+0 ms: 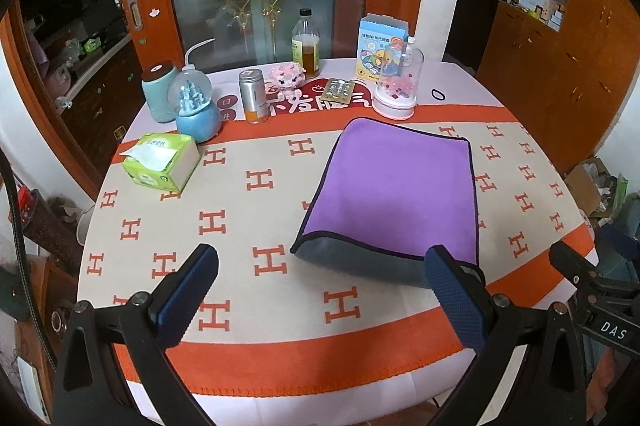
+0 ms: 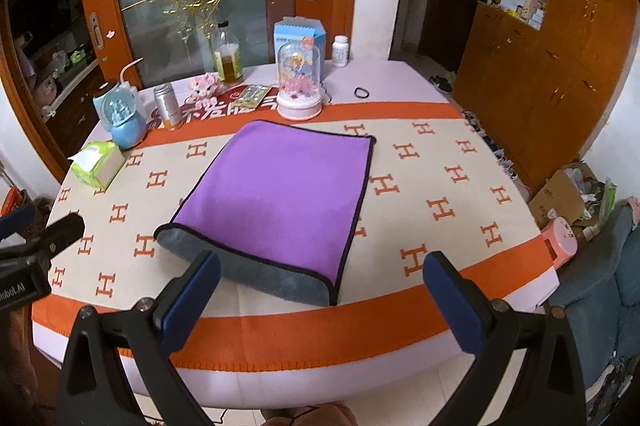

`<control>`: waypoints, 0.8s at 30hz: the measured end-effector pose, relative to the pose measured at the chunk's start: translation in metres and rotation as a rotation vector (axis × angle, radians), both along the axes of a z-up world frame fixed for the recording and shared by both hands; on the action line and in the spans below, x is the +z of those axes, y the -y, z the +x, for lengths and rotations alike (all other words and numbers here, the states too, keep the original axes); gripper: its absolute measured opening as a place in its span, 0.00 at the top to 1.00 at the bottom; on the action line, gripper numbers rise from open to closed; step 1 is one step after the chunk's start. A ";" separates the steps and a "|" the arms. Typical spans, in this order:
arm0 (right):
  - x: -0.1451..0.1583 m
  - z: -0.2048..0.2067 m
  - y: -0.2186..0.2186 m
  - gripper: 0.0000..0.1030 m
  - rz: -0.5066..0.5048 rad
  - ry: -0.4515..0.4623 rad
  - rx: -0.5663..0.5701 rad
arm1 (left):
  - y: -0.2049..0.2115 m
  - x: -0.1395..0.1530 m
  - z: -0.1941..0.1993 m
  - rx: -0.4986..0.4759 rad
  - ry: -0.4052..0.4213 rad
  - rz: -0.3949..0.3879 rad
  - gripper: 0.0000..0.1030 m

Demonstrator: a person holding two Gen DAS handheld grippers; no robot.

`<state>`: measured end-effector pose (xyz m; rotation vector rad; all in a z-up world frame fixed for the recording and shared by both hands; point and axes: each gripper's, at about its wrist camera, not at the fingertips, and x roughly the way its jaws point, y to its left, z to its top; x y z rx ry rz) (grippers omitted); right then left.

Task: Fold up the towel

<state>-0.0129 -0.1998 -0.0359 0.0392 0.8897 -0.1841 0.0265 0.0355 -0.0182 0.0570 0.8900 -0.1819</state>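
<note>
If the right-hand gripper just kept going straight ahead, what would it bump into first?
Probably the purple towel: the open right gripper points at its near grey edge, above the table. Depth is hard to judge here.

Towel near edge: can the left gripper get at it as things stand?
Probably yes. The left gripper is open above the table, and the towel has its grey near edge right ahead with nothing between.

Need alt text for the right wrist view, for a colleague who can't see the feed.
A purple towel lies folded on the H-patterned tablecloth, its grey underside showing along the near edge. The right gripper hangs open above that edge, holding nothing. A tissue pack, a snow globe and bottles stand behind.
</note>
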 end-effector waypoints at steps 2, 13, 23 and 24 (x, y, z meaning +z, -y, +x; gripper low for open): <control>-0.005 0.002 0.001 0.02 0.000 -0.004 0.020 | 0.001 -0.004 0.004 -0.003 0.000 0.004 0.01; -0.051 0.028 0.018 0.04 0.009 -0.061 0.094 | 0.005 -0.062 0.040 -0.035 -0.077 0.042 0.01; -0.106 0.047 0.033 0.15 0.028 -0.150 0.194 | -0.007 -0.128 0.089 -0.103 -0.209 -0.038 0.02; -0.112 0.049 0.032 0.15 0.026 -0.160 0.212 | -0.009 -0.131 0.093 -0.117 -0.210 -0.057 0.02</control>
